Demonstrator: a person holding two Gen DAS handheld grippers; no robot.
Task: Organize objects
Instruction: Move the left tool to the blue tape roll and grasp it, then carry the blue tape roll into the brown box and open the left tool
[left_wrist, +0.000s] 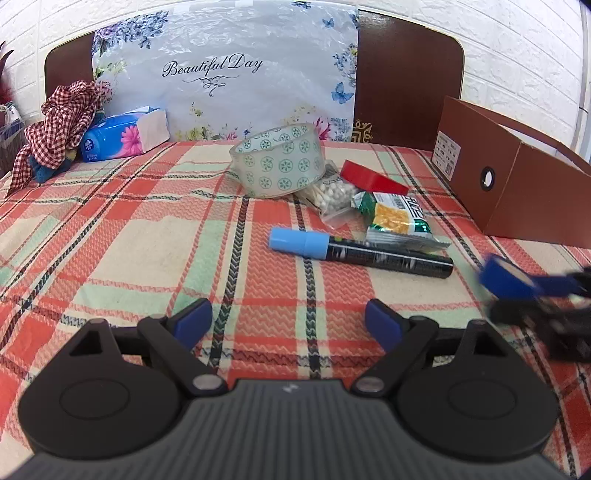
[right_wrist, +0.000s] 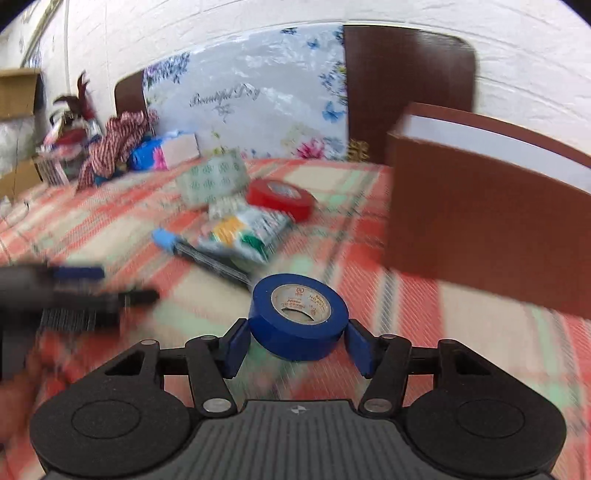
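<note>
Plaid cloth (left_wrist: 110, 229) is covering the bed, with a brown box (right_wrist: 480, 221) standing along its right edge. Near the middle a marker (left_wrist: 354, 253), a snack packet (left_wrist: 399, 221), cotton swabs (left_wrist: 334, 195), red tape (right_wrist: 280, 197) and clear tape (left_wrist: 280, 162) are lying clustered. The right gripper (right_wrist: 297, 343) is clamping a blue tape roll (right_wrist: 299, 321) — lifted beside the box. The left gripper (left_wrist: 288, 325) is hovering with fingers spread apart.

Blurred and cut-off parts

The box (left_wrist: 517, 177) is cut by the right edge; the marker (right_wrist: 199, 254) lies partly under the blurred packet (right_wrist: 243, 232).
</note>
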